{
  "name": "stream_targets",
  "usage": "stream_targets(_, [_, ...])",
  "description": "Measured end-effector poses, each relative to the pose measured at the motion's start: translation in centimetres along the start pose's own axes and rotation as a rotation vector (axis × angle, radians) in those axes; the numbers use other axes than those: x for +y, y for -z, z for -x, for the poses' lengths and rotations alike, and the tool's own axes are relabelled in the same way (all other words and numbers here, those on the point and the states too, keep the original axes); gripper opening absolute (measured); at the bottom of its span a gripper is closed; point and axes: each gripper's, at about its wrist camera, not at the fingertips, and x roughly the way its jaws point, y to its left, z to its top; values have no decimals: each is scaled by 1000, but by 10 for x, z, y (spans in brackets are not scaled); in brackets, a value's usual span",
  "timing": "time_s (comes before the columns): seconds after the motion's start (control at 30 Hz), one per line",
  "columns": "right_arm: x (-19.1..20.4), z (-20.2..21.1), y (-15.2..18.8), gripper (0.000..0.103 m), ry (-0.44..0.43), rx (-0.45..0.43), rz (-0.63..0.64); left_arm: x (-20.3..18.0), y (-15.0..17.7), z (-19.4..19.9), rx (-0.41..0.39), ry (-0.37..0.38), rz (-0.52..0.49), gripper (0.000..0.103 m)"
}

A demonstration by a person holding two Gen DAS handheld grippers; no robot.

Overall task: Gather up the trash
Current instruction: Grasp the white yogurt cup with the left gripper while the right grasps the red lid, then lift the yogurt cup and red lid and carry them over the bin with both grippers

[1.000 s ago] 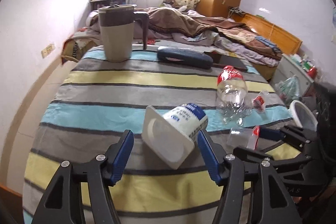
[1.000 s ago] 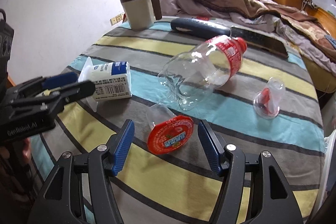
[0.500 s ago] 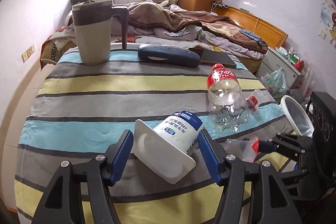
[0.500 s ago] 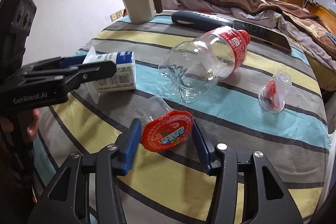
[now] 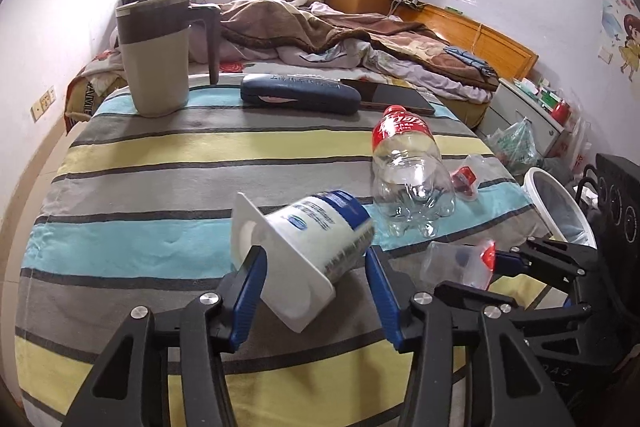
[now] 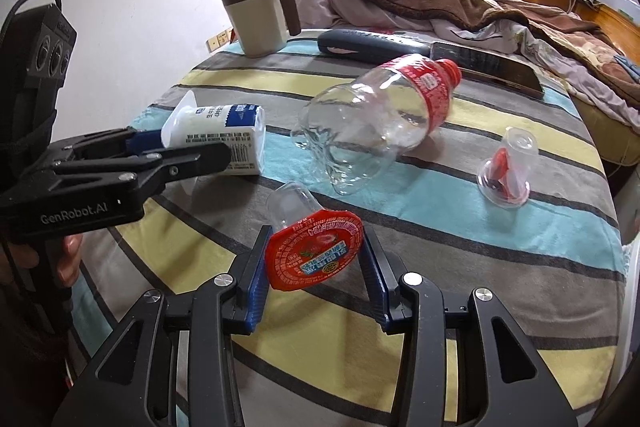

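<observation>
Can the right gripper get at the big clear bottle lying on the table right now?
Probably not: the right gripper has its jaws closed on a jelly cup, so it's occupied. Otherwise the bottle lies unobstructed just ahead.

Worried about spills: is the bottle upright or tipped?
Tipped: the bottle lies on its side on the cloth, looking empty.

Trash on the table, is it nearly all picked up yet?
Not nearly. Nothing looks collected yet. The right claw pinches the red-lidded jelly cup; the yogurt cup sits inside the open left claw. The clear bottle and another small cup are left on the table.
</observation>
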Motion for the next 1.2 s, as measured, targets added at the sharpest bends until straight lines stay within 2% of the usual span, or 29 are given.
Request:
stream_targets(0.07, [-1, 1, 1, 44, -1, -5, -8, -3, 2, 5, -16, 21, 7, 45])
stream_targets(0.13, [-3, 2, 2, 44, -2, -7, -17, -4, 2, 7, -18, 43, 27, 38])
stream_targets(0.23, [-3, 1, 2, 44, 3, -6, -23, -6, 3, 1, 2, 22, 28, 32])
stream_targets(0.3, [-2, 2, 2, 44, 4, -10, -21, -8, 3, -3, 16, 9, 18, 20])
stream_targets(0.4, [-1, 3, 2, 44, 5, -16, -17, -11, 4, -3, 11, 0, 11, 9])
stream_targets(0.53, [-2, 6, 4, 44, 10, -24, -18, -15, 4, 2, -9, -25, 11, 8])
stream_targets(1.2, [-19, 43, 9, 44, 46, -121, -69, -59, 10, 36, -67, -30, -34, 8])
